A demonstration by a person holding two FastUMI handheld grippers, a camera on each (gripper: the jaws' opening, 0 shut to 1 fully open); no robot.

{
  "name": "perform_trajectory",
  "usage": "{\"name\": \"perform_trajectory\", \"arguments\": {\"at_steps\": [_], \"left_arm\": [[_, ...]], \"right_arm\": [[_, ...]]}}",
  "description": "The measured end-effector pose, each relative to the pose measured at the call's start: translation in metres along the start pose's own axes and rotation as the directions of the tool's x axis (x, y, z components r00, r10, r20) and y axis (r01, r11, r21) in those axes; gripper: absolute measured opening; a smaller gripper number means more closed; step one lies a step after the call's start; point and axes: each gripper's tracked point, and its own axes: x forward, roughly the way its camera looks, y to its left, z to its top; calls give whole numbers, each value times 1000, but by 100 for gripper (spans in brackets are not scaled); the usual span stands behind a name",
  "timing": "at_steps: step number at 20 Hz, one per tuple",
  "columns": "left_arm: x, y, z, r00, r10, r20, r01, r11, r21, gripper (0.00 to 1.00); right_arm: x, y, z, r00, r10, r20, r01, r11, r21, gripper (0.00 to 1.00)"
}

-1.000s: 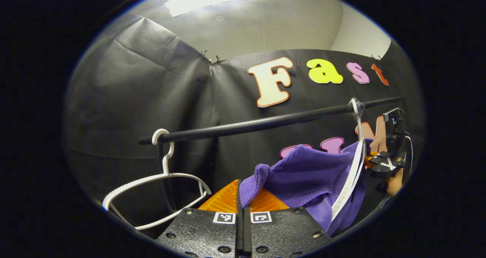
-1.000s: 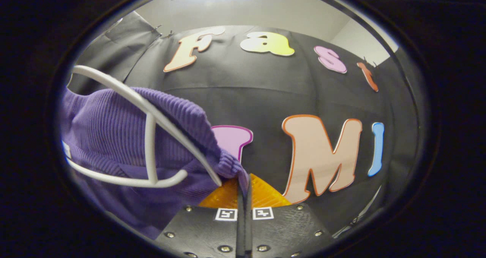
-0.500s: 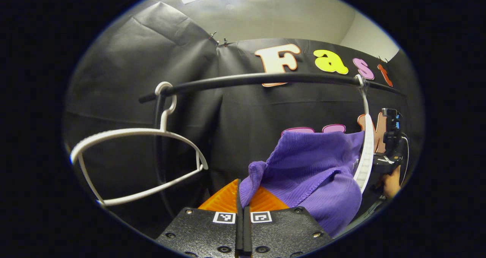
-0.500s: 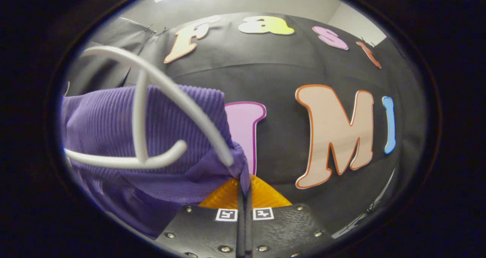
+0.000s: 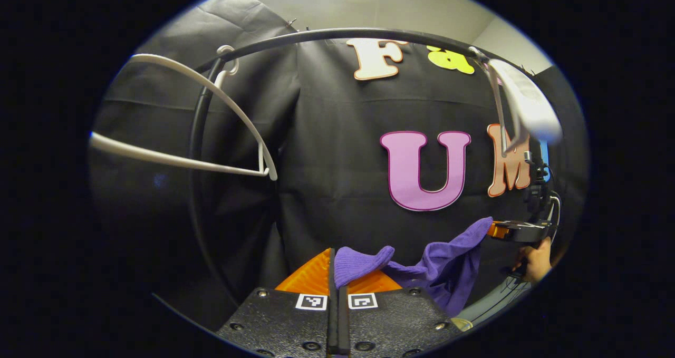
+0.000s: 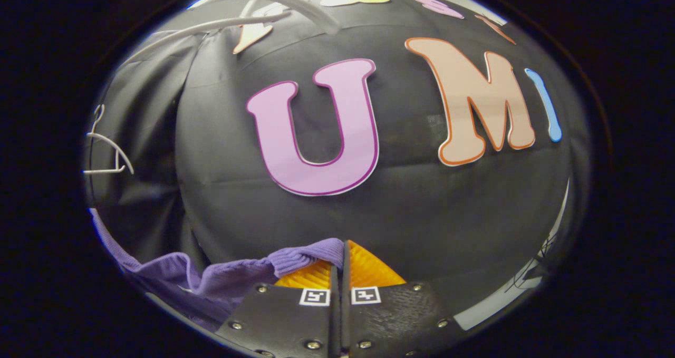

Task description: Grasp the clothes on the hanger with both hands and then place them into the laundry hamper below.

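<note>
**Now clear of the hanger: garment off, lowering phase**

Both tongs are clamped on the purple garment (image 5: 448, 260). The left tongs (image 5: 334, 265) pinch one ribbed edge; the right tongs (image 6: 341, 258) pinch the other. Half a second ago the garment was draped over the white hanger (image 5: 519, 102); it now hangs slack between the tongs, well below the hanger and rail (image 5: 337, 34). Judgement: removal is complete; transfer to the hamper remains.

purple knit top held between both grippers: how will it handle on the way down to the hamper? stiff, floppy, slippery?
Likely floppy: the purple knit top sags between the left gripper and right gripper. Probably light, since pinched edges alone carry it. The ribbed knit probably grips rather than slips.
</note>
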Motion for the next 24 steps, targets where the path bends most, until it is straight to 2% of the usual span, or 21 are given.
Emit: {"name": "perform_trajectory", "arguments": {"at_steps": [4, 7, 13, 18, 19, 20, 24], "left_arm": [[-8, 7, -4, 1000, 16, -8, -17, 1000, -11, 0], [-22, 6, 10, 1000, 19, 13, -19, 1000, -17, 0], [-74, -8, 34, 997, 2, 75, 0, 1000, -22, 0], [-97, -50, 51, 994, -57, 97, 60, 998, -28, 0], [-101, -57, 53, 993, -62, 102, 66, 997, -36, 0], [-104, -66, 56, 991, -77, 106, 82, 996, -40, 0], [-114, -111, 61, 983, -138, 122, 142, 989, -30, 0]], "right_arm": [[-48, 13, 3, 999, 18, 30, -17, 999, -34, 1], [-82, 22, 17, 998, 35, 49, -33, 999, -34, 1], [-158, 38, 58, 989, 74, 128, -71, 997, -28, 1], [-219, 40, 85, 977, 95, 192, -91, 995, -30, 0], [-228, 40, 87, 975, 100, 198, -96, 995, -28, 5], [-236, 39, 88, 975, 107, 196, -104, 994, -26, 1], [-264, 36, 89, 972, 117, 206, -111, 993, -41, 1]]}}
